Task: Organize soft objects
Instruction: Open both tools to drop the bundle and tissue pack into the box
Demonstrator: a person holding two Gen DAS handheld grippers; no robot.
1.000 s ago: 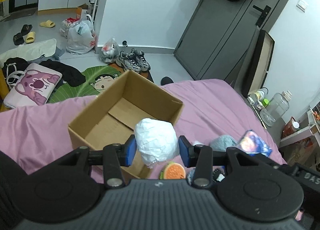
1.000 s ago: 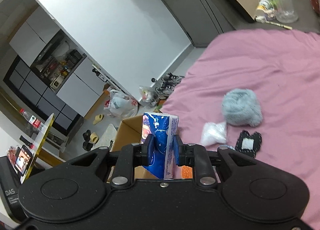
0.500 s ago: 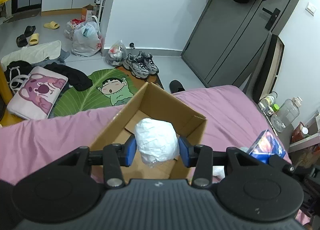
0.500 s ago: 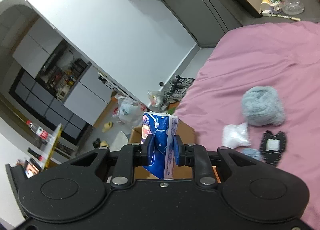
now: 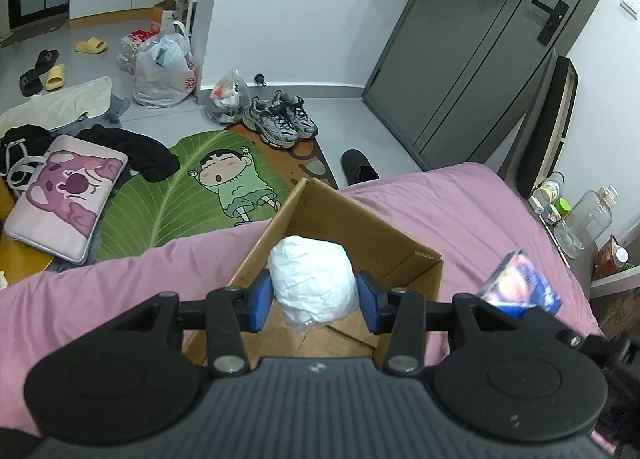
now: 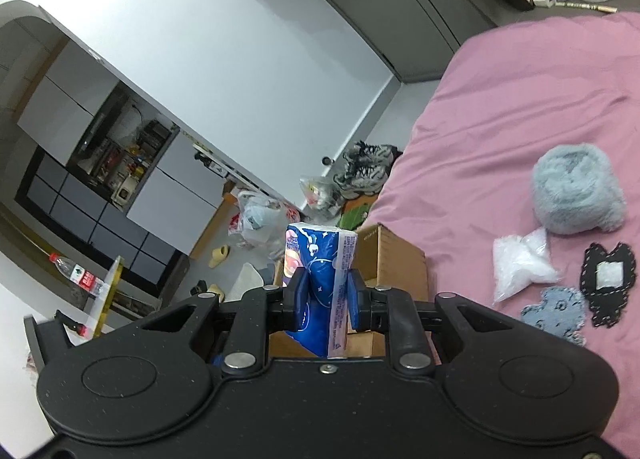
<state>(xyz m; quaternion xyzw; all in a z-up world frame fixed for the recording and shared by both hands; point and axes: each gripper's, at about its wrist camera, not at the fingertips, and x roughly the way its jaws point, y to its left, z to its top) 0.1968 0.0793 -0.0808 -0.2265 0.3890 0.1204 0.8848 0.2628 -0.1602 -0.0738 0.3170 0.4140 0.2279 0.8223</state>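
My left gripper (image 5: 314, 305) is shut on a white crumpled bundle (image 5: 312, 279) and holds it over the open cardboard box (image 5: 404, 255) on the pink bed (image 5: 120, 283). My right gripper (image 6: 326, 301) is shut on a blue tissue pack (image 6: 320, 259), which also shows at the right of the left wrist view (image 5: 520, 283). It holds the pack just beside the box (image 6: 394, 259). On the bed lie a grey fluffy ball (image 6: 576, 191), a clear bag of white stuffing (image 6: 520, 263), a black patch (image 6: 608, 283) and a blue patch (image 6: 556, 311).
The box stands at the bed's edge. Beyond it on the floor are a green cartoon mat (image 5: 200, 187), sneakers (image 5: 280, 121), plastic bags (image 5: 164, 67), a purple pillow (image 5: 64, 195) and slippers. A grey door (image 5: 480, 51) and a side table with bottles (image 5: 580, 219) stand at the right.
Both grippers have moved toward the box with their loads. The white bundle went from beside the box's near wall to over its inside. The toys on the bed dropped out of the left view.
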